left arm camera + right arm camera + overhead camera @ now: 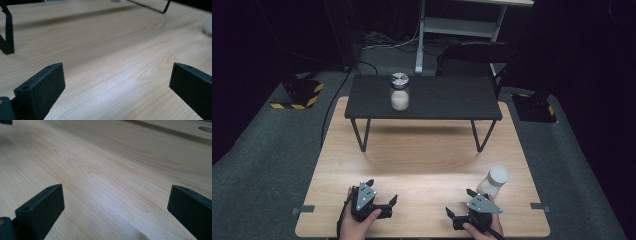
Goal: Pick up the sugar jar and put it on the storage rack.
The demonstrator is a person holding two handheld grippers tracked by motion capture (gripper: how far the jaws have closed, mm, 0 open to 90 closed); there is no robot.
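Start step, nothing picked up. Left tongs (382, 198) and right tongs (462, 202) both wide, empty, low over light wooden tabletop (422, 165). Small white-lidded jar (493, 181) just beside right tongs; probably grab next.

Two tongs, left tongs (382, 199) and right tongs (461, 203), two jars, white jar (493, 181) just beyond the right tongs, metal-lidded jar (399, 91) far ahead of both, one black stand (447, 97), one wooden bench (422, 165)
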